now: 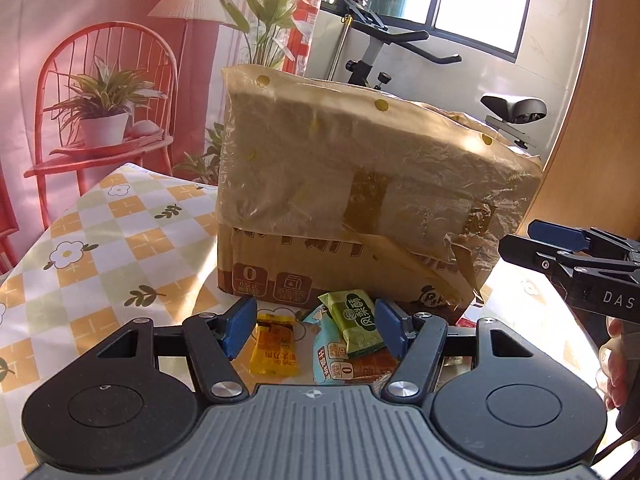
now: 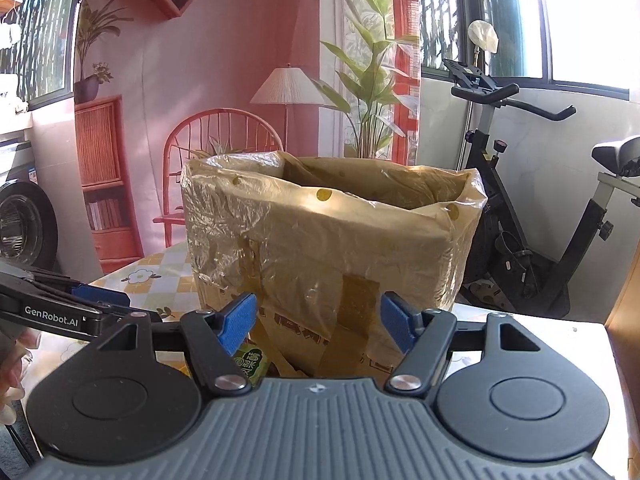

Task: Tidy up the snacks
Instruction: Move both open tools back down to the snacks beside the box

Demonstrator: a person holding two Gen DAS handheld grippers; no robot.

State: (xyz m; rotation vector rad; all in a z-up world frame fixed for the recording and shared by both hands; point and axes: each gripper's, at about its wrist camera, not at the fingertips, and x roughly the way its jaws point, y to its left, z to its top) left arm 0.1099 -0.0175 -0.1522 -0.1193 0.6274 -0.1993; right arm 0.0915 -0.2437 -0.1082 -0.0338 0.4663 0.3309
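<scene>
Snacks lie in a small cluster just ahead of the left gripper (image 1: pixel 316 326), at the foot of a cardboard box (image 1: pixel 360 208) lined with a translucent plastic bag (image 1: pixel 304 120). The left wrist view shows them best: a green packet (image 1: pixel 358 326) resting on a blue-and-white packet (image 1: pixel 326 350) close to the right pad, a brown packet (image 1: pixel 374 364) beneath them, and a yellow packet (image 1: pixel 274 350) nearer the left pad, all on the checked floral tablecloth (image 1: pixel 120 240). The left gripper's blue pads stand apart, with the packets beyond their tips and none pinched. From the right wrist view, only a corner of the green packet (image 2: pixel 250 362) appears, low beside the left pad of the right gripper (image 2: pixel 318 322), whose jaws are likewise spread with nothing between them. That same view alone looks into the box's open, bag-lined mouth (image 2: pixel 372 184). Each view catches the other gripper at its edge: the right gripper (image 1: pixel 560 246) with part of a hand (image 1: pixel 614 364) in the left wrist view, and the left gripper (image 2: pixel 80 304) in the right wrist view. An exercise bike (image 2: pixel 520 184) stands beyond the box.
</scene>
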